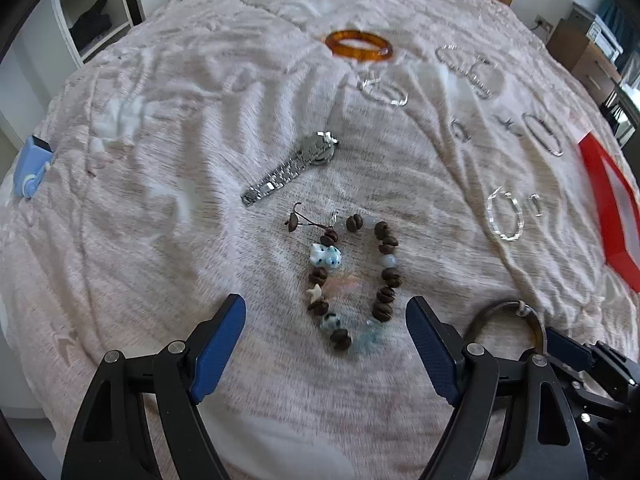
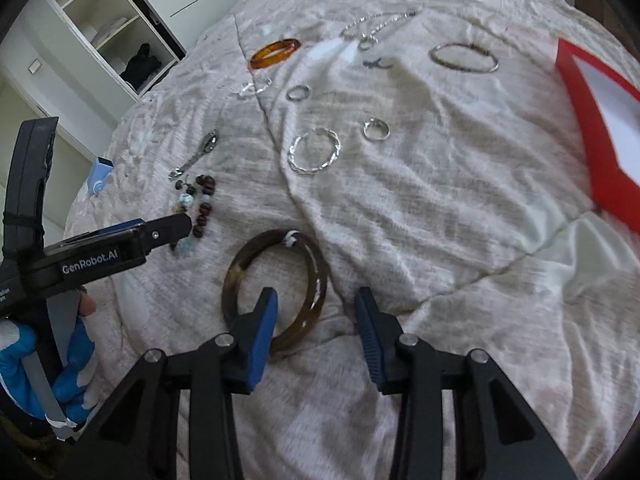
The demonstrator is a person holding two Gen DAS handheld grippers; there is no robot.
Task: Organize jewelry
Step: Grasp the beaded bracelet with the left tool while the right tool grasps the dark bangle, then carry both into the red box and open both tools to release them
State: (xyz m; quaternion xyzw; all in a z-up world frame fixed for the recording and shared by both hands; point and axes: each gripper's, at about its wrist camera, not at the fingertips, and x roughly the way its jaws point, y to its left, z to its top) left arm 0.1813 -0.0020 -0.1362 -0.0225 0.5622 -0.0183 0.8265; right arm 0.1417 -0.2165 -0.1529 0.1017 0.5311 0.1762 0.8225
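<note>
1. Right gripper: jaws apart, straddling near rim of dark bangle on bedspread.
2. Left gripper over bead bracelet.
3. Red box at right edge.

The watch lies on the bedspread just behind the beaded bracelet, bangle at right.

Two wrist fisheyes, both angled steeply down at the pale quilted bed from close above.

The left view faces the brown bead bracelet, the right view the dark horn-coloured bangle; both share these and the amber bangle.
</note>
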